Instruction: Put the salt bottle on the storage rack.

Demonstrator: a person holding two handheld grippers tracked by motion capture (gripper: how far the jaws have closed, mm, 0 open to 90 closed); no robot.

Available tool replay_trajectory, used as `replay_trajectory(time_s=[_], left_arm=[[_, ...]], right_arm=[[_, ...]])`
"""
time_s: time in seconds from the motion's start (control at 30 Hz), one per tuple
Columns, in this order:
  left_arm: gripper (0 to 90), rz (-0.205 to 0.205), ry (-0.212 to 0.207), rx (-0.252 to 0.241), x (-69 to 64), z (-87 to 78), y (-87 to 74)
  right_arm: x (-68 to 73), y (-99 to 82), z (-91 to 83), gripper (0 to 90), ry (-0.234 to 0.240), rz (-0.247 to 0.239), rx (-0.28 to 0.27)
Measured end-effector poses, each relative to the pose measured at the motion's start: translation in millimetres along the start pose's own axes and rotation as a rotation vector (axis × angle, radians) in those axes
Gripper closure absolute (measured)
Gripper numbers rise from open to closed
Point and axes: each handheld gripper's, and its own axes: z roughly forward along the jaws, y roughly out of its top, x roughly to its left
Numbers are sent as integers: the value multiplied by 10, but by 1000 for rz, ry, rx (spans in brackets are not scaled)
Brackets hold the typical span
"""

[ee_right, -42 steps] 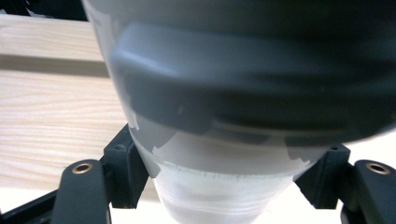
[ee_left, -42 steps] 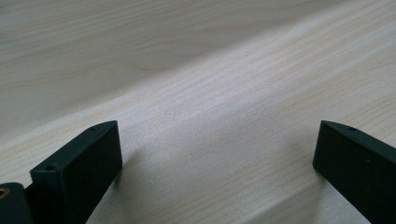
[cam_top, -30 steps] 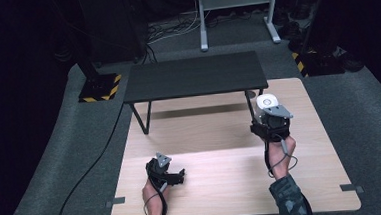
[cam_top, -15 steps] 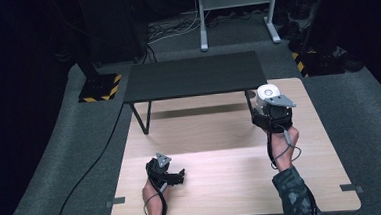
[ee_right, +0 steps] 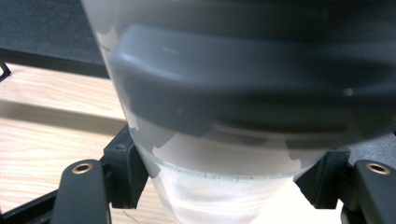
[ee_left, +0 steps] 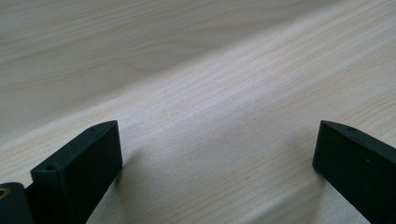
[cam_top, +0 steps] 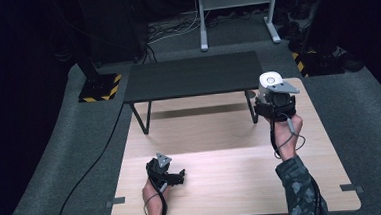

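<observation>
My right gripper (cam_top: 272, 93) is raised at the far right of the wooden table (cam_top: 223, 185), beside the right end of a low black bench (cam_top: 191, 76). It is shut on a white cup (cam_top: 268, 79) with a grey band. In the right gripper view the cup (ee_right: 233, 93) sits close up, pinched low down between the two black jaws of my right gripper (ee_right: 224, 186). My left gripper (cam_top: 176, 176) rests on the table near the front left. Its jaws stand open in the left gripper view (ee_left: 217, 154) with bare wood between them.
The black bench stands on thin legs across the far half of the table, with open space under it. Dark carpet surrounds the table. A cable (cam_top: 96, 153) runs over the floor at the left, and a metal stand (cam_top: 232, 4) is behind.
My right gripper has lifted the cup up off the table and carried it a little farther away, level with the bench top. The left gripper has stayed put.
</observation>
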Motion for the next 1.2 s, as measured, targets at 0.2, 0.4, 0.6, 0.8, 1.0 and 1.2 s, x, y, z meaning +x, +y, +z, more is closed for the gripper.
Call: replay_trajectory(time_s=[0.2, 0.4, 0.6, 0.8, 1.0, 1.2], left_arm=[[4, 11, -12, 2, 13, 0, 3], [4, 13, -16, 2, 19, 1, 4], [4, 14, -17, 2, 21, 1, 5], [4, 13, -18, 3, 22, 1, 5], [5, 13, -18, 2, 22, 1, 5], [5, 13, -18, 2, 22, 2, 4]], right_arm=[[-14, 93, 4, 288, 4, 0, -9], [-32, 194, 36, 288, 9, -2, -14], [-54, 302, 83, 288, 18, 5, -21], [-95, 427, 154, 288, 28, 20, -24], [-156, 596, 268, 288, 47, 30, -12], [-208, 707, 420, 288, 67, 40, 0]])
